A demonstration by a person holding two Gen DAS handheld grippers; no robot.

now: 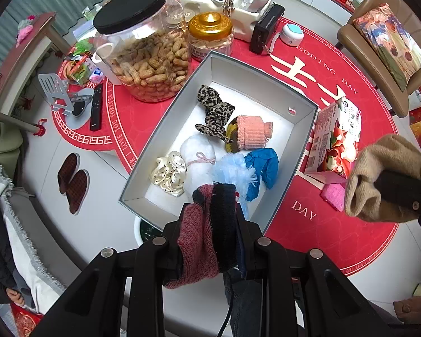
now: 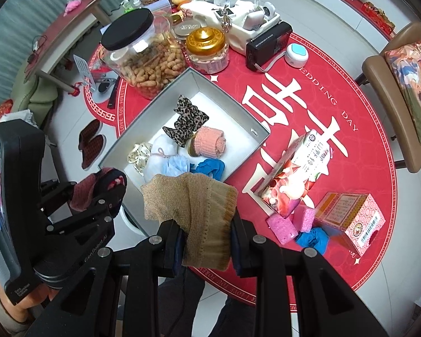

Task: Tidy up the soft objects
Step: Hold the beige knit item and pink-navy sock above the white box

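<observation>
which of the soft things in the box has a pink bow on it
The white fluffy bundle, tied with a thin pink string bow; the leopard scrunchie and dotted cream scrunchie beside it have none.

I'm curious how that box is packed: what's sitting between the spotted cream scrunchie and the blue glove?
A white pouch tied with a pink bow, then a pale blue fluffy piece, lie between the scrunchie and glove in the grey box. The left wrist view shows it best.

Box [image 1: 165, 140] far end bare; near end crowded with soft items; peanut jar [image 1: 143, 53] flanks left wall
</observation>
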